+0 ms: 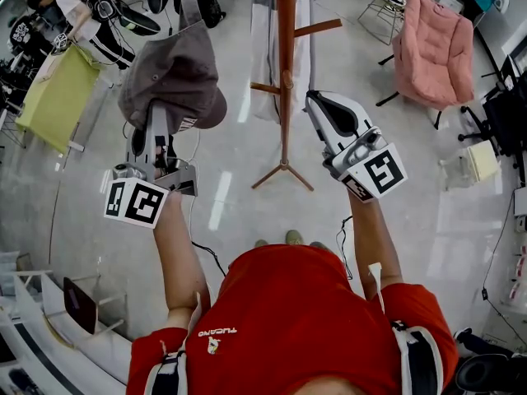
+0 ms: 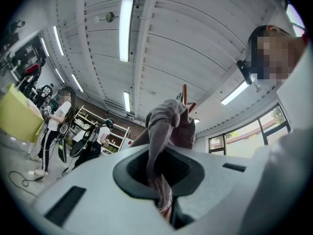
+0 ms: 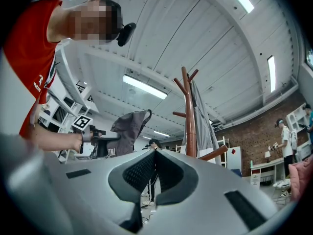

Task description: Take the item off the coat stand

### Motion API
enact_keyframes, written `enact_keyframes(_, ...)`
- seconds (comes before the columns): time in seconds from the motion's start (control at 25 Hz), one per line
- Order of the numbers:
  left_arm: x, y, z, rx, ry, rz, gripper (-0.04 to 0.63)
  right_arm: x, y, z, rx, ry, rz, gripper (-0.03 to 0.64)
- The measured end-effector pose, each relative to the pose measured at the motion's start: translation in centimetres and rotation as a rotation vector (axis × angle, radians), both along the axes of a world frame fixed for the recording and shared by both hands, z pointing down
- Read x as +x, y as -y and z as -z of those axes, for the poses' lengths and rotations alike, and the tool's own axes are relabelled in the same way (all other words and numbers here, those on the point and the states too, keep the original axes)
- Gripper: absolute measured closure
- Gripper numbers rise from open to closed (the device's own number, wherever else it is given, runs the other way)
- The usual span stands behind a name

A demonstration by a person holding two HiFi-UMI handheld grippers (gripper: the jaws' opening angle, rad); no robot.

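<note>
Left gripper [image 2: 165, 207] is clamping almost fully shut on a fold of the grey cap [image 1: 174, 74]. The cap is draping over the jaw tips, apart from the coat stand [image 1: 285, 64] and to its left. Judgement: pinching cloth is keeping the limp cap from sliding off. Right gripper [image 3: 154, 153] is idling closed and empty beside the pole. Beyond, a pale garment [image 1: 265, 31] is hanging on the stand.
</note>
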State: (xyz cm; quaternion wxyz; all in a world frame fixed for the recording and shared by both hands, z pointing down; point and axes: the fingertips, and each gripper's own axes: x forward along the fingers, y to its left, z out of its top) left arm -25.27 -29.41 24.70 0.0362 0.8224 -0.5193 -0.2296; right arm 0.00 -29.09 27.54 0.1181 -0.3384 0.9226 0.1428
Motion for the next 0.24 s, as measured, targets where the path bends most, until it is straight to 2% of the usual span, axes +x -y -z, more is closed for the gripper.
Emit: enact_keyframes(0.24,0.23,0.31,-0.16,-0.001,0.002,-0.007,0.575,0.25,0.23,0.06,0.002,0.009,-0.002,0.594)
